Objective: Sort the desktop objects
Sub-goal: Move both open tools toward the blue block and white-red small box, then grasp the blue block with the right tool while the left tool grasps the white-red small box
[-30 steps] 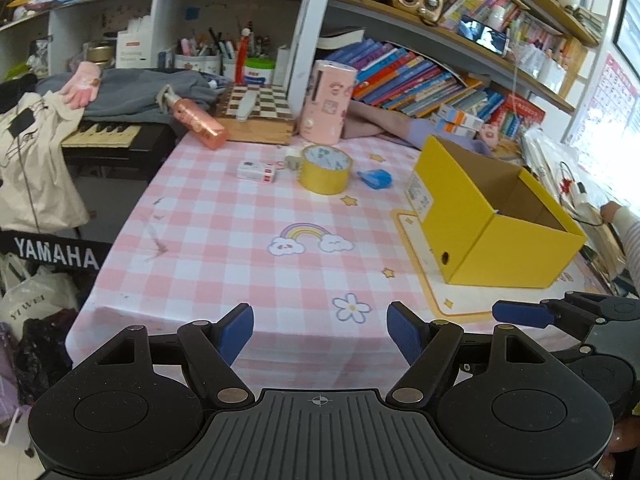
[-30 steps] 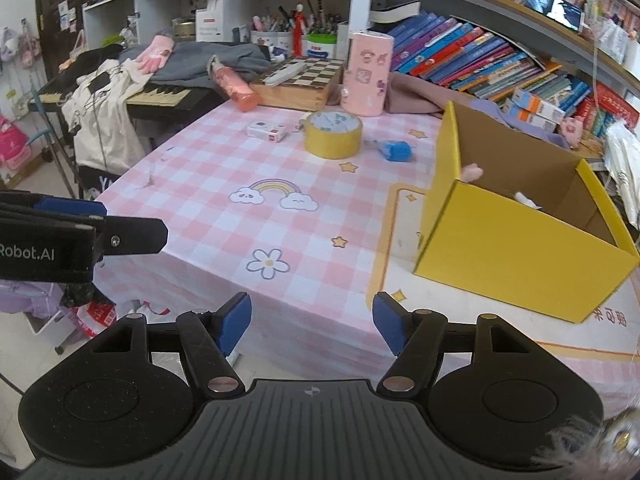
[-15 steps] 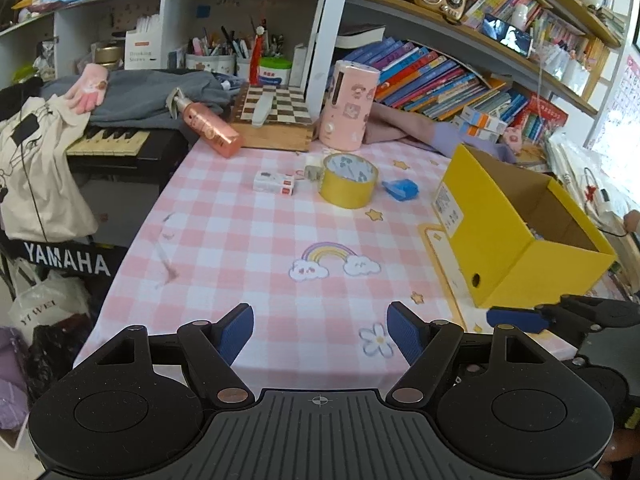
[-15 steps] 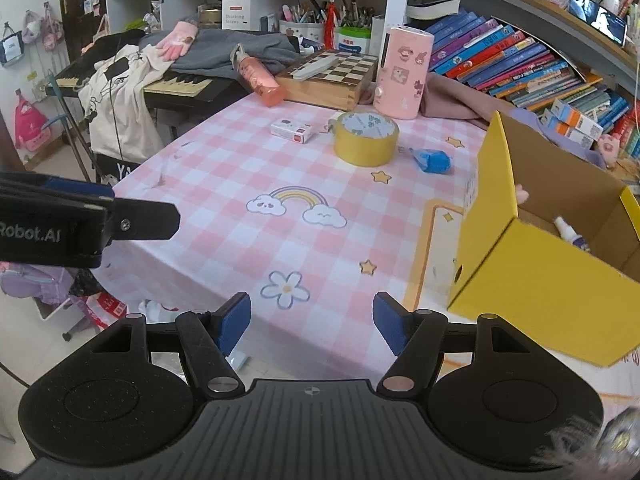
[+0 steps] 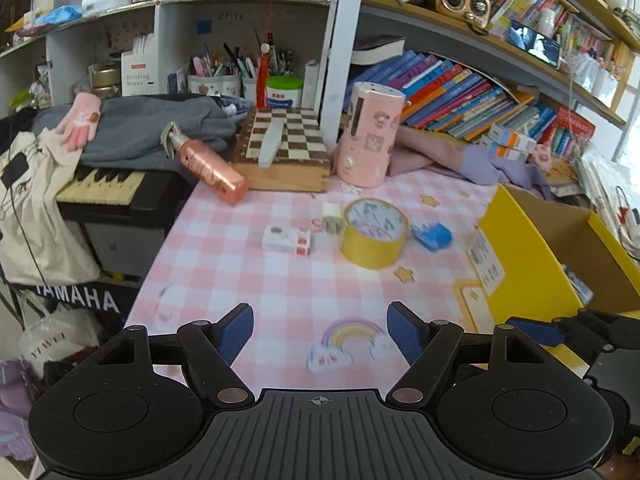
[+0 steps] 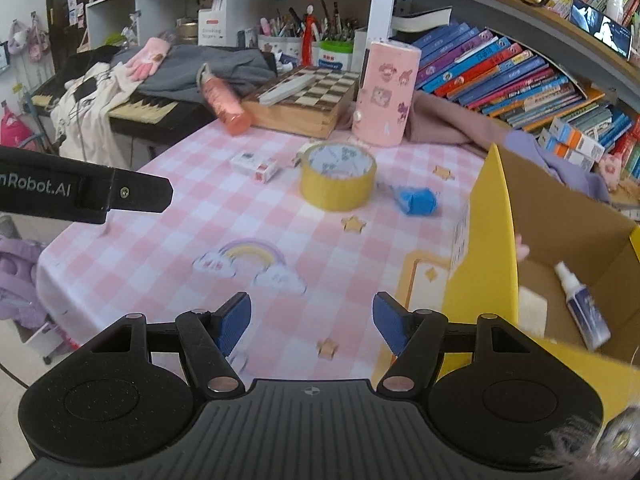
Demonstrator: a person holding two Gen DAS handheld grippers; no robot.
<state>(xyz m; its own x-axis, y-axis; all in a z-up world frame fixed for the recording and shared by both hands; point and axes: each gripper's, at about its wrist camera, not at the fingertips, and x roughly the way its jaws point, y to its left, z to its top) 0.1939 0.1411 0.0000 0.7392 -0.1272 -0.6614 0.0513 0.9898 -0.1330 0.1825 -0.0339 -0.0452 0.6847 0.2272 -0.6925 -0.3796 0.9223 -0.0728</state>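
Observation:
A yellow tape roll (image 5: 373,233) (image 6: 338,182), a blue clip (image 5: 434,236) (image 6: 416,200), a small white and red box (image 5: 286,240) (image 6: 256,165) and a small white item (image 5: 332,216) lie on the pink checked tablecloth (image 5: 280,292) (image 6: 160,240). An open yellow box (image 5: 532,272) (image 6: 484,264) stands at the right; a small spray bottle (image 6: 582,310) lies inside it. My left gripper (image 5: 320,334) is open and empty above the near part of the table. My right gripper (image 6: 311,326) is open and empty beside the yellow box.
A pink spray bottle (image 5: 208,168) (image 6: 222,102), a chessboard box (image 5: 286,152) (image 6: 308,100) and a pink cylinder (image 5: 370,136) (image 6: 386,94) stand at the table's far edge. A keyboard (image 5: 104,184) sits left. Bookshelves (image 5: 472,100) line the back.
Both grippers have moved forward over the table toward the tape roll and small objects, which look larger now. Both stay open and empty.

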